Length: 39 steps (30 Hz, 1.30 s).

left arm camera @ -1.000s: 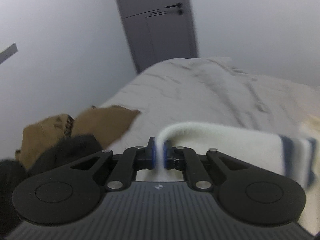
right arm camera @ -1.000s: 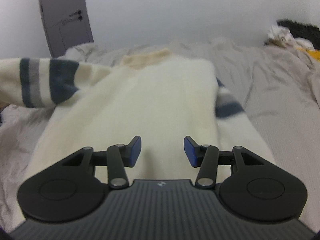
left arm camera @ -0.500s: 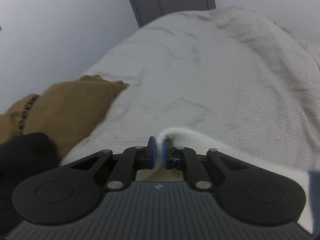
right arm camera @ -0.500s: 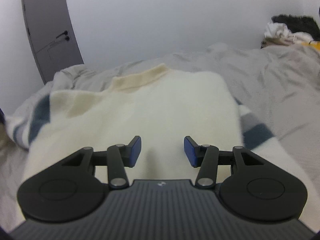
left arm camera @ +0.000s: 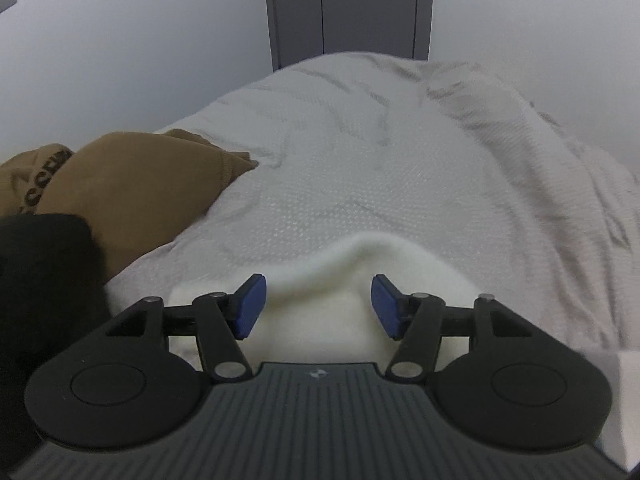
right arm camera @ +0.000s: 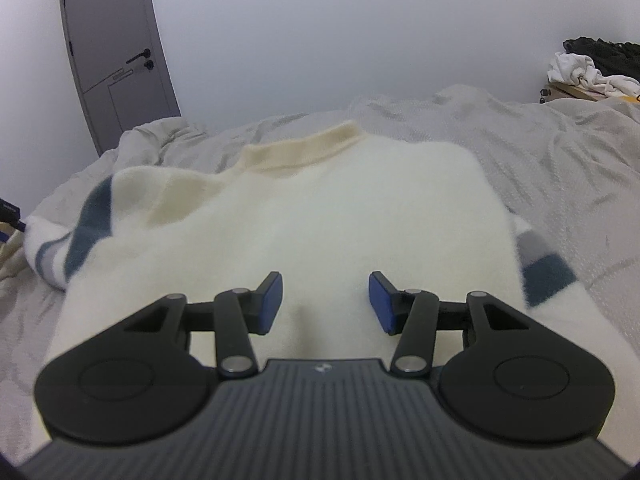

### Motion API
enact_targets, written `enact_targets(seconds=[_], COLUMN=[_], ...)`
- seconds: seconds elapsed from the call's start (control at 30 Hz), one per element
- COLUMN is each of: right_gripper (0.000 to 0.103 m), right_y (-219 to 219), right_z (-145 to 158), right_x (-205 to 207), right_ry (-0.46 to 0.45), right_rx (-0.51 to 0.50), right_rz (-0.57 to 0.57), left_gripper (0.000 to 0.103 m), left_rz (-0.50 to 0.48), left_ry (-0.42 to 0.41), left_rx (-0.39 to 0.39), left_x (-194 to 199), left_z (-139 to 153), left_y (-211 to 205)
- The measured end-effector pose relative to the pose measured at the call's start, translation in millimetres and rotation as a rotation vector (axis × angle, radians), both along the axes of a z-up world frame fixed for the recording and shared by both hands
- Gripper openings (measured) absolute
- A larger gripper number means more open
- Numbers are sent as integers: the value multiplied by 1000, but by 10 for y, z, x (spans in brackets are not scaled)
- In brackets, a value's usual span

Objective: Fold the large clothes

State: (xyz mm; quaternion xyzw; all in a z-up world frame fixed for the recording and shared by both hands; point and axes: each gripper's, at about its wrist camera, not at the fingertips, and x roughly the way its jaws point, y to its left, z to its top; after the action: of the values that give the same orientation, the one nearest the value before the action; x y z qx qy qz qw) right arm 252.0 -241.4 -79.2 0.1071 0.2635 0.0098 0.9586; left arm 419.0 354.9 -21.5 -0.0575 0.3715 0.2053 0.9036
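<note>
A cream sweater (right arm camera: 320,216) with blue and grey sleeve stripes lies flat on the pale bed cover (right arm camera: 560,168), collar towards the far wall. Its striped left sleeve (right arm camera: 84,236) is folded in over the body's left side. My right gripper (right arm camera: 325,302) hovers open low over the sweater's near part, nothing between its pads. In the left wrist view a raised fold of the sweater (left arm camera: 360,264) sits between and just beyond the blue pads. My left gripper (left arm camera: 318,304) is opening, its pads clear of the fabric.
A brown garment (left arm camera: 132,192) and a black one (left arm camera: 44,276) lie at the bed's left edge. A grey door (right arm camera: 116,52) stands in the far wall. A heap of white and dark clothes (right arm camera: 588,72) sits past the bed at the right.
My left gripper carried the sleeve down onto the bed, then let go as its jaws spread apart. The striped sleeve now rests folded on the sweater. The right gripper stayed open and shifted a little.
</note>
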Motion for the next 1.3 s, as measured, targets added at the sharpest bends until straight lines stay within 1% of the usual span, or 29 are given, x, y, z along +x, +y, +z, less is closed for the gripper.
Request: enact_targets(seconds=[0.07,0.1,0.2,0.27,0.3,0.47,0.53,0.6,0.67,0.7,0.73,0.77,0.8,0.87,0.93,1.0,1.03,1.07,1.13,1.2,1.27,1.3], right_gripper=[51,51,51,51,51,51,51,51,51,51,51,51,51,50,49,49,49,49,49,49,49,49], right_y=[15,32,59,72,78,87,106,124,159,172,173,184,187,174,135,122,122,131,146,151,144,141], right_z=[34,47,85,101,104,86,70,35,-8,-31,-50,-64,-75,-85,-101,-105,-101,-98,-88,-87,-89,-93], right_x=[-67,-95,-177,-219,-232,-224,-191,-146,-93,-67,-46,-27,-12,4,22,24,18,8,-14,-3,-8,-10], right_ry=[-6,-9,-17,-23,-26,-19,-15,-5,4,6,9,12,12,2,12,19,19,18,19,33,34,35], right_rx=[2,-3,-17,-29,-36,-39,-44,-52,-64,-71,-73,-72,-70,-76,-58,-40,-39,-42,-45,-54,-58,-65], right_rz=[8,13,25,31,33,28,27,30,32,31,31,30,34,36,28,21,21,21,22,21,20,21], left_gripper=[64,64,64,64,64,64,64,64,53,37,26,22,19,17,16,16,16,16,16,16,16,16], left_rz=[-7,4,31,72,103,218,265,285,305,312,312,299,271,229,220,226,233,238,268,302,307,304], left_ry=[-15,-18,-37,-55,-71,-155,-203,-251,-268,-265,-261,-251,-215,-189,-221,-237,-235,-215,-146,-103,-52,-45], left_rx=[-22,-27,-71,-135,-187,-381,-430,-446,-441,-442,-441,-429,-387,-308,-301,-263,-223,-179,-88,-67,-26,-29], left_x=[-170,-246,-426,-509,-542,-513,-477,-433,-382,-344,-314,-259,-181,-56,-61,-14,20,66,179,230,275,296], left_z=[20,19,-30,-112,-182,-561,-668,-718,-737,-743,-735,-713,-643,-460,-228,-16,74,101,58,-85,-267,-361], left_y=[-30,-56,-13,66,124,373,463,541,614,654,684,710,705,701,742,767,758,739,683,653,602,613])
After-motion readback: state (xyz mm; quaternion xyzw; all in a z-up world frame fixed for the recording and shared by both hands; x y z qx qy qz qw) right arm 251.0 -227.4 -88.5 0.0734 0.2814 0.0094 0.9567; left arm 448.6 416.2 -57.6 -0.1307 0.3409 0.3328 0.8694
